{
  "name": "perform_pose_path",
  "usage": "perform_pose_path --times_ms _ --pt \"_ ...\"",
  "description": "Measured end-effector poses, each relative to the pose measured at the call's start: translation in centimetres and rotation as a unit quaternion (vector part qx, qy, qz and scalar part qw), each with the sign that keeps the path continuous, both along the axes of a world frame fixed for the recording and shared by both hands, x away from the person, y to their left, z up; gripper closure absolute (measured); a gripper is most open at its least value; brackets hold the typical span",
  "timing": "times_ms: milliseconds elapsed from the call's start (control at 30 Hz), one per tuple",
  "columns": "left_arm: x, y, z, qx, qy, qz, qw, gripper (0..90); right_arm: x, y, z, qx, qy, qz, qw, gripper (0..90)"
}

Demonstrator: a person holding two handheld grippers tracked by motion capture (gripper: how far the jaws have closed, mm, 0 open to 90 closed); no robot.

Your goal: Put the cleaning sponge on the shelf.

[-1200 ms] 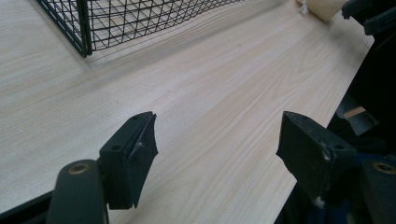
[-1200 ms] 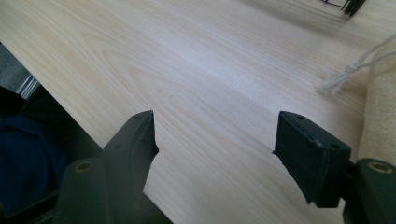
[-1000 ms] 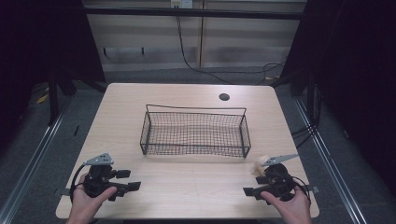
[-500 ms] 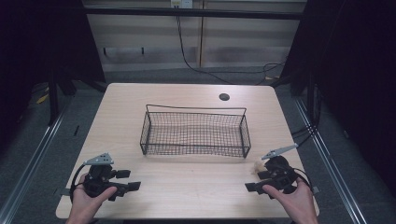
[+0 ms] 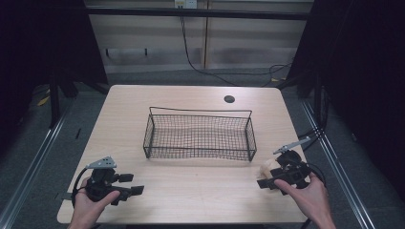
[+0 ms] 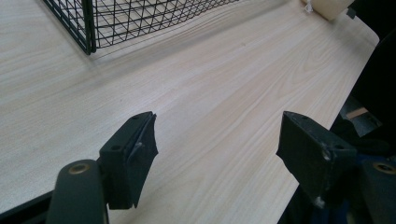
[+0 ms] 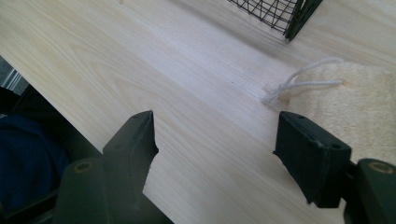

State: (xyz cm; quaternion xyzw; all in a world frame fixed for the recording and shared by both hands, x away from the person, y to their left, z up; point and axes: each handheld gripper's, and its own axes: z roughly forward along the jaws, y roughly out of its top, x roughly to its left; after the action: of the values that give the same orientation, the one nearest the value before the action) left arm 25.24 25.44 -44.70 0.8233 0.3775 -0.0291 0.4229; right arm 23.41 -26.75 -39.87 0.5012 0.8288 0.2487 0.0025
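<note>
Basket [image 5: 199, 136]: empty.
Sponge [image 7: 355, 107]: on the table (untouched), beside the right gripper [image 7: 215, 135].
Grippers: both jaws apart; left gripper [image 6: 217, 140] idle.

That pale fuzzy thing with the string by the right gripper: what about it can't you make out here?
- High view: the right gripper covers most of the pale loofah-like pad, so its outline is hidden.
- Right gripper view: the pad runs off the right edge and behind one jaw; its string loop shows.
- Left gripper view: a corner is cut by the top edge.
</note>
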Motion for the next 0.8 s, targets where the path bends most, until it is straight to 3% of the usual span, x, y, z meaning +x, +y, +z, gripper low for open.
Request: perform_pose_path --times_ms 300,567,800 --pt "0.0 0.0 0.0 0.000 0.000 -0.001 1.0000 27.7 1.1 -0.6 0.2 -0.033 0.017 -0.008 0.9993 26.3" --pt "0.0 0.0 0.0 -0.001 0.001 0.001 1.0000 27.7 2.0 -1.7 0.5 -0.042 0.018 -0.020 0.9988 25.2" --pt "0.0 -0.1 0.0 -0.002 0.001 0.000 1.0000 27.4 3.3 -2.6 0.3 -0.057 0.038 -0.026 0.9973 23.3"
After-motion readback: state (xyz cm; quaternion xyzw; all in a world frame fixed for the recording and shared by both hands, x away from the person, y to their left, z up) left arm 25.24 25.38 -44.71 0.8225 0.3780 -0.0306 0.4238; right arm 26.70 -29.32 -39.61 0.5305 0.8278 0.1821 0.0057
